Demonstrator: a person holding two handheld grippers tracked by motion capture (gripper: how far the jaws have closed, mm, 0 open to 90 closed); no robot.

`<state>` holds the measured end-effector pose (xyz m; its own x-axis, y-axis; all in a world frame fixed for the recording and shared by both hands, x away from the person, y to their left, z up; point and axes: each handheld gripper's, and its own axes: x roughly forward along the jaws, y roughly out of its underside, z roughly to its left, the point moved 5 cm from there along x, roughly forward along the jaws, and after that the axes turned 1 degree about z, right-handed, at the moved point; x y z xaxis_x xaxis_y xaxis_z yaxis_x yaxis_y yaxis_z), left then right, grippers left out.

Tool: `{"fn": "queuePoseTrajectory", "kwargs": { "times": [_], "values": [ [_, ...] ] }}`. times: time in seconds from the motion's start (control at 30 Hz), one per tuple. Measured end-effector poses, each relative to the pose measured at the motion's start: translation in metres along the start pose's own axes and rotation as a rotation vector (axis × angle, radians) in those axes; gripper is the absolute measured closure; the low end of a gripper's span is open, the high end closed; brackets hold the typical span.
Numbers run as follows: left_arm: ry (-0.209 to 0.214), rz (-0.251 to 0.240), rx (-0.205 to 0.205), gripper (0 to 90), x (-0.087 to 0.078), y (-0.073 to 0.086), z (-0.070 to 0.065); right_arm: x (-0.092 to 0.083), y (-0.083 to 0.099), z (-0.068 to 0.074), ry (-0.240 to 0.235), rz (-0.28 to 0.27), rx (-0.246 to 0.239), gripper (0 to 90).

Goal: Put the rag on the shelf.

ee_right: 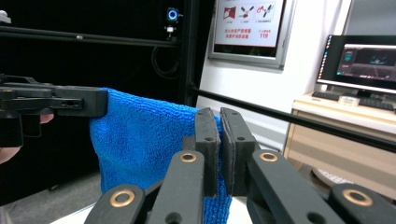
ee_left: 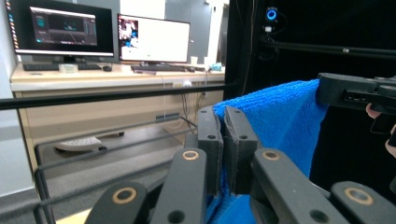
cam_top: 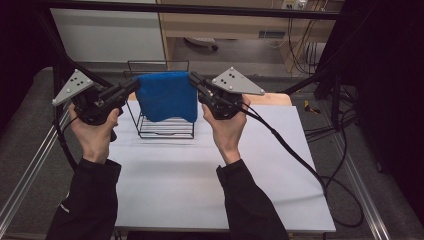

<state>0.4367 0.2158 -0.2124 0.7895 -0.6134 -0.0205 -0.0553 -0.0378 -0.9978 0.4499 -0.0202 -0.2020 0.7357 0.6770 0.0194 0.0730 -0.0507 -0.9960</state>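
**Holding a blue cloth taut above the wire rack**

Reaching in from the near edge, two dark-sleeved forearms carried the tools over a smooth white table (cam_top: pixel 210 185). The left gripper (cam_top: pixel 131 88) had its jaws closed on one top corner of the blue cloth (cam_top: pixel 167 95), and the right gripper (cam_top: pixel 194 80) pinched the opposite corner in the same way; each gripper view showed the flat black pads pressed together with terry fabric squeezed between them. Held by both corners, the cloth hung as a spread sheet, its lower edge sagging in a soft curve, probably so that it could be laid evenly over something. It was thick, looped microfibre, limp and matte. Just behind and below it stood a black wire rack (cam_top: pixel 165 131) of thin straight rods, open-topped and box-shaped, which the cloth partly hid; whether the fabric touched the rods could not be told. Farther off stood a wooden desk with monitors (ee_left: pixel 107 35).
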Motion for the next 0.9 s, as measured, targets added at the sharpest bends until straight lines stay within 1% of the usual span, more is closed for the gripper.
{"fn": "queuePoseTrajectory", "kwargs": {
  "times": [0.03,0.2,0.33,0.4,0.43,0.47,0.57,0.73,0.8,0.87,0.9],
  "values": [
    [-0.001,-0.007,-0.001,86.1,0.000,-0.002,0.001,0.000,0.000,0.000,0.000,0.000,0.000,86.6],
    [-0.005,-0.036,-0.002,86.1,0.000,-0.012,0.007,0.011,-0.011,-0.001,0.007,-0.025,-0.002,86.6],
    [-0.017,-0.049,0.011,86.1,0.001,-0.022,0.011,0.015,-0.017,-0.002,0.008,-0.034,-0.004,86.6],
    [-0.020,-0.057,0.015,86.1,0.001,-0.027,0.012,0.019,-0.023,-0.003,0.009,-0.041,-0.004,86.6],
    [-0.022,-0.062,0.021,86.1,0.001,-0.030,0.014,0.022,-0.029,-0.004,0.011,-0.047,-0.006,86.6],
    [-0.026,-0.066,0.022,86.1,0.001,-0.033,0.014,0.022,-0.029,-0.004,0.011,-0.047,-0.006,86.6],
    [-0.039,-0.069,0.037,86.1,0.002,-0.042,0.018,0.026,-0.038,-0.004,0.014,-0.056,-0.013,86.6],
    [-0.055,-0.074,0.043,86.1,0.004,-0.056,0.024,0.037,-0.051,-0.005,0.023,-0.065,-0.020,86.6],
    [-0.066,-0.076,0.051,86.1,0.006,-0.059,0.027,0.039,-0.053,-0.005,0.024,-0.065,-0.021,86.5],
    [-0.074,-0.076,0.053,86.1,0.008,-0.062,0.030,0.046,-0.055,-0.008,0.029,-0.060,-0.027,86.6],
    [-0.074,-0.078,0.050,86.0,0.009,-0.064,0.032,0.049,-0.056,-0.009,0.029,-0.061,-0.023,86.5]
  ]
}}
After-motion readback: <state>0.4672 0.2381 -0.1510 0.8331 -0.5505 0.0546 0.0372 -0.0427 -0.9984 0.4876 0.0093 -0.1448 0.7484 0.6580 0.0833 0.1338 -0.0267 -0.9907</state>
